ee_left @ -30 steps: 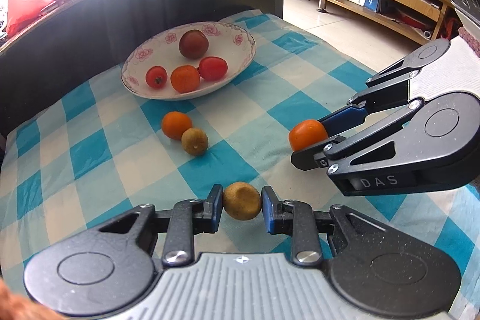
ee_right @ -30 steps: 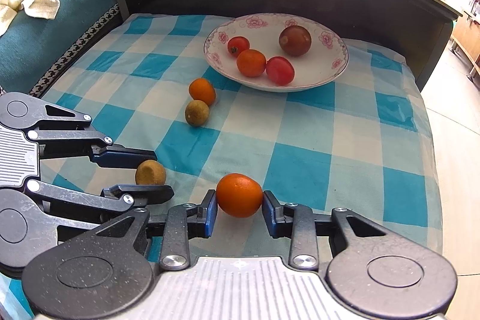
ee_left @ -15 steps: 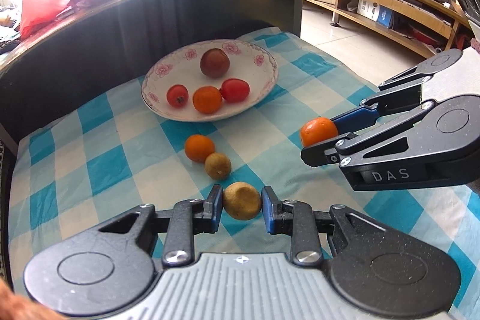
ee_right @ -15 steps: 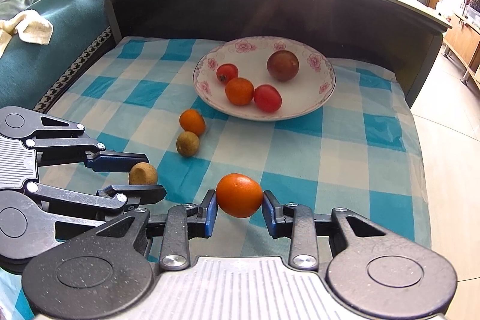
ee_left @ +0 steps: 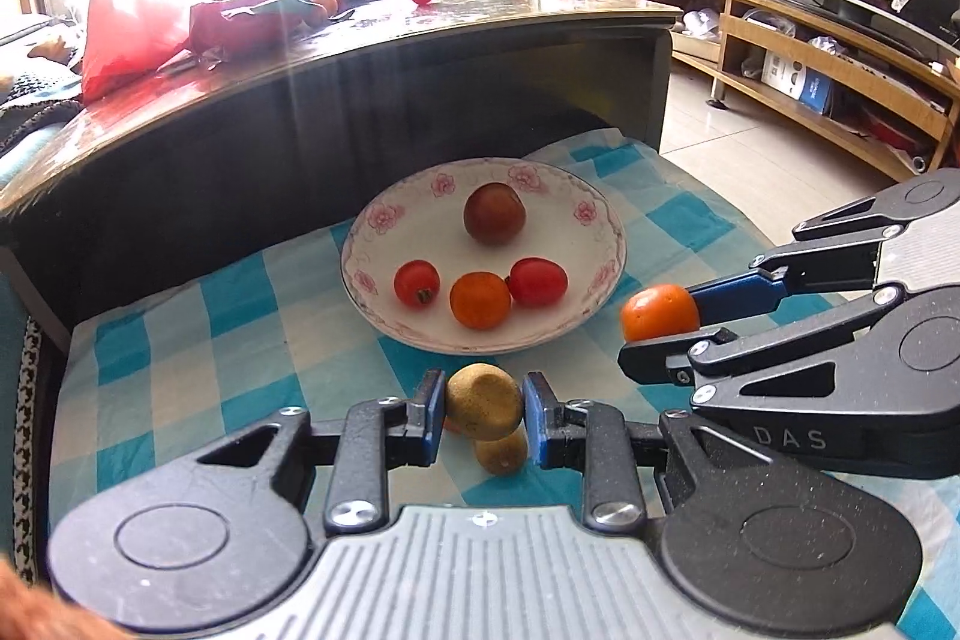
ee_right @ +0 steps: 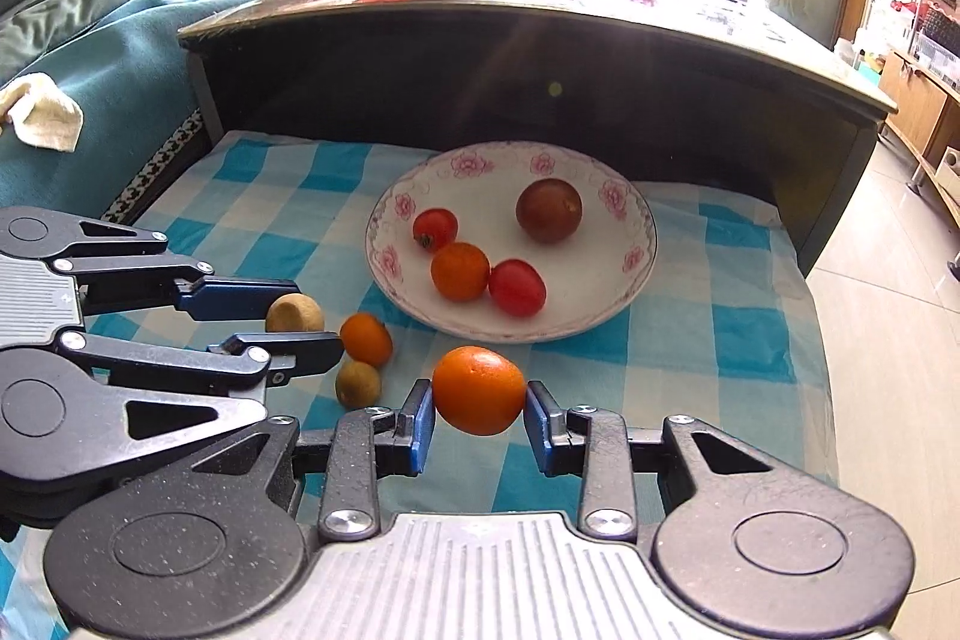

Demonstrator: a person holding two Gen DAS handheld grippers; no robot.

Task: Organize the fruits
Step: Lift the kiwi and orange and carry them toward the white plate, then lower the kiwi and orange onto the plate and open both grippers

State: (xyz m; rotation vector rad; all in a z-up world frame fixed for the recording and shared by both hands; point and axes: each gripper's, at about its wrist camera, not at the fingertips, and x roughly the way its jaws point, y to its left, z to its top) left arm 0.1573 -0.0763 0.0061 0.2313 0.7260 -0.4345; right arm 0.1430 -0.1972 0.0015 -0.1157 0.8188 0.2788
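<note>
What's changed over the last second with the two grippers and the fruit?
Both grippers have lifted and come toward the flowered plate, which now sits nearer in both views. The left gripper still clamps the brown kiwi; the right gripper still clamps the orange. Nothing was released or newly grasped. The four fruits on the plate, and the small orange and kiwi on the checked cloth, stayed put.

— What covers the low surface?
— A blue-and-white checked cloth (ee_right: 690, 334).
— And on it?
— A white floral-rimmed plate (ee_right: 630, 304), a small orange fruit (ee_right: 367, 338) and a brown-green kiwi (ee_right: 358, 384) just beside it.
</note>
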